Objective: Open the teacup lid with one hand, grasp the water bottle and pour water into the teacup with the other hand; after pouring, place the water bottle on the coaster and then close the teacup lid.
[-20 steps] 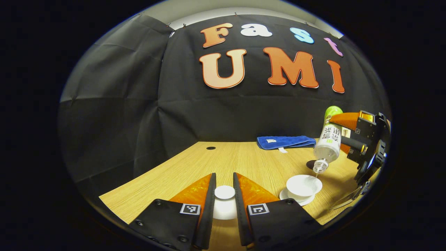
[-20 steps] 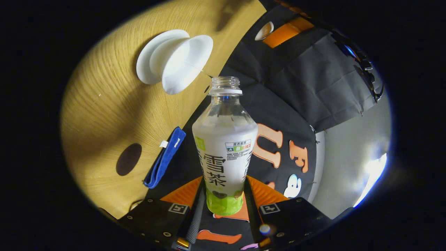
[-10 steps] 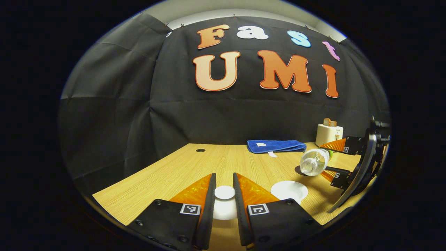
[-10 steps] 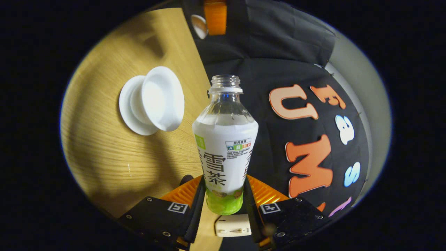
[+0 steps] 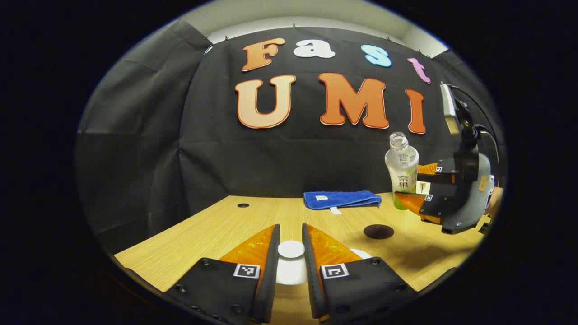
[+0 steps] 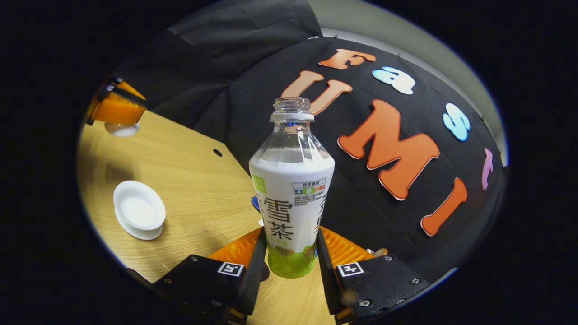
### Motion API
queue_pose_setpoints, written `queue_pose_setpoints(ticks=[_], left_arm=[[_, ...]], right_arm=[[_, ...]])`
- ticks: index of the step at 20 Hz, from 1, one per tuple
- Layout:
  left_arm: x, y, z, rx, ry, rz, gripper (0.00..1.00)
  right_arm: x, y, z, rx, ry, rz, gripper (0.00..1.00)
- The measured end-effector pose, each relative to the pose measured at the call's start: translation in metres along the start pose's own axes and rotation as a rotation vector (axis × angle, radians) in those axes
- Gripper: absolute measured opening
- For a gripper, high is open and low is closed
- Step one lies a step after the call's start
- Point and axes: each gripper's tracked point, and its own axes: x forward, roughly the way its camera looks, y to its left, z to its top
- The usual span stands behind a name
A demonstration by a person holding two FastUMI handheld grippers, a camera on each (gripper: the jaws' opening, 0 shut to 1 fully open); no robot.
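Right gripper (image 6: 289,253): level, pinching the upright, uncapped clear plastic bottle (image 6: 291,189) above the wooden table (image 6: 189,189).
Left gripper (image 5: 291,253): level, clamping the round white teacup lid (image 5: 291,249).

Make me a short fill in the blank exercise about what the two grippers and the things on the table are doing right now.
1. The right hand-held gripper holds the water bottle ____, mouth up.
2. The bottle has no ____ on its mouth.
3. The left hand-held gripper grips the white teacup ____ by its knob.
4. The round dark coaster lies on the wooden ____.

Missing words: upright; cap; lid; table
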Motion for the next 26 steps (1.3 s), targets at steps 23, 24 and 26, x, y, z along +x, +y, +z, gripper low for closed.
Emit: queue_pose_setpoints(ticks=[23,24,26], left_arm=[[0.012,-0.018,-0.002,-0.018,0.001,-0.008,0.35],[0.013,-0.018,-0.003,-0.017,0.002,-0.006,0.35],[0.015,-0.016,-0.008,-0.009,0.014,0.003,0.35]], right_arm=[[0.066,0.041,-0.084,0.58,0.218,0.138,0.61],[0.067,0.044,-0.088,0.584,0.23,0.144,0.61],[0.068,0.05,-0.093,0.593,0.249,0.153,0.61]])
